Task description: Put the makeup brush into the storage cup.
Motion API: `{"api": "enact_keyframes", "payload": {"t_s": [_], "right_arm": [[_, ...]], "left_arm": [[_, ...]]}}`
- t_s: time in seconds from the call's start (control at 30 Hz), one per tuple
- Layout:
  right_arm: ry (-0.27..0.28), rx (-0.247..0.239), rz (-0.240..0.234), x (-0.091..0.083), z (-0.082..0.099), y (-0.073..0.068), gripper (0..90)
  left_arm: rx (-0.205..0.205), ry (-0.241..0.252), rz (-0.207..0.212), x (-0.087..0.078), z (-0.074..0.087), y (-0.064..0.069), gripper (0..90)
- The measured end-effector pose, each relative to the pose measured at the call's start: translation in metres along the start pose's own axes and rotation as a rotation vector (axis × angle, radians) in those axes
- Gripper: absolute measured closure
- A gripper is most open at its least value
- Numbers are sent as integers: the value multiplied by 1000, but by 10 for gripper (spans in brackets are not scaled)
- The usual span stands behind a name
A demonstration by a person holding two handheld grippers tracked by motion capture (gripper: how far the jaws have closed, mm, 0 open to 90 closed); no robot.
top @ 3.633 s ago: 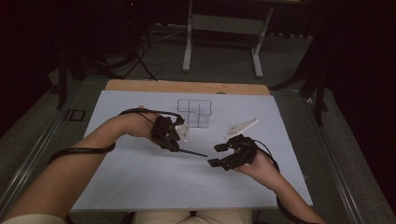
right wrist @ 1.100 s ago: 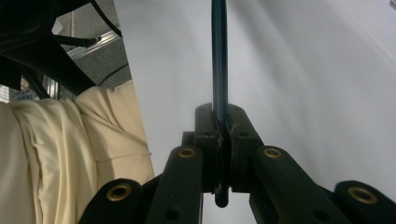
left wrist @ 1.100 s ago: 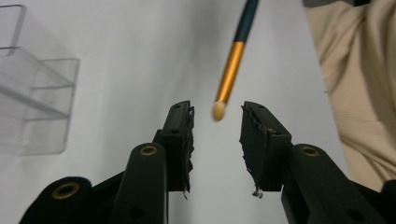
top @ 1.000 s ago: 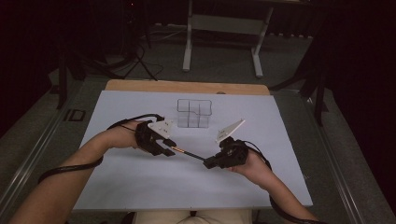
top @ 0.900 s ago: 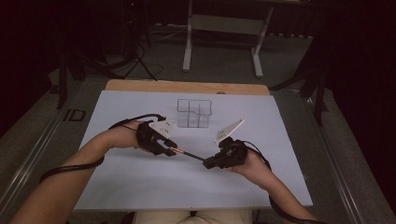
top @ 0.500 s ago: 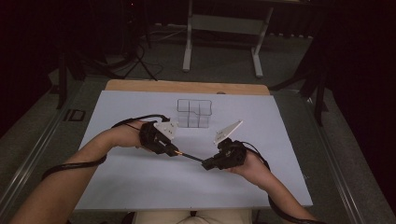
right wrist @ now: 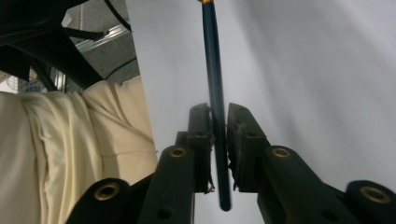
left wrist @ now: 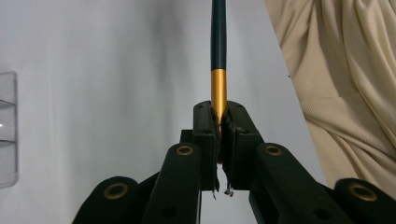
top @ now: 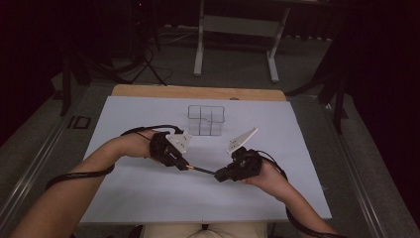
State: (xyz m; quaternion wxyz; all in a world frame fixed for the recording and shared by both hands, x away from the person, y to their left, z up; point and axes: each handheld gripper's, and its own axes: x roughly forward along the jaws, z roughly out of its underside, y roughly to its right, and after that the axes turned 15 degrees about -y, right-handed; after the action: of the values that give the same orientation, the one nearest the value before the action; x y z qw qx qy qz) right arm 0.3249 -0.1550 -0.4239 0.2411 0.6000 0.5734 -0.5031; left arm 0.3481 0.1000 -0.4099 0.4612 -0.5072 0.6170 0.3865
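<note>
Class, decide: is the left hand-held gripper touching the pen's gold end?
Touching. The left gripper view shows the left hand-held gripper with jaws clamped on the pen at its gold end.

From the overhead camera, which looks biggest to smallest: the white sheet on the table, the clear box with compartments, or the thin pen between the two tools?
1. white sheet, by far.
2. clear compartment box.
3. pen, a thin sliver between the left gripper and right gripper.

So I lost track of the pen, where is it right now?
In the high view the pen spans the gap between the left gripper and right gripper, above the white table sheet, nearer the person than the clear box.
</note>
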Motion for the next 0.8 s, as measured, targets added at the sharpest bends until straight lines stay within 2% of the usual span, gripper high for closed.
{"api": "enact_keyframes", "payload": {"t_s": [0.07, 0.3, 0.5, 0.67, 0.8], "right_arm": [[-3, -5, -5, -1, -3, -1, 745], [-40, -8, -11, 3, -14, -2, 757], [-64, -17, -4, 9, -21, -1, 759], [-86, -28, 6, 14, -25, -2, 826], [-96, -56, 10, 16, -24, -3, 838]], "left_arm": [[1, -6, 3, 1, -2, 0, 857], [9, -15, 3, 0, -8, 0, 858], [-2, -19, 8, 0, -12, -1, 857], [3, -25, 5, 1, -15, -1, 857], [7, -10, 9, 2, -14, -2, 854]]}}
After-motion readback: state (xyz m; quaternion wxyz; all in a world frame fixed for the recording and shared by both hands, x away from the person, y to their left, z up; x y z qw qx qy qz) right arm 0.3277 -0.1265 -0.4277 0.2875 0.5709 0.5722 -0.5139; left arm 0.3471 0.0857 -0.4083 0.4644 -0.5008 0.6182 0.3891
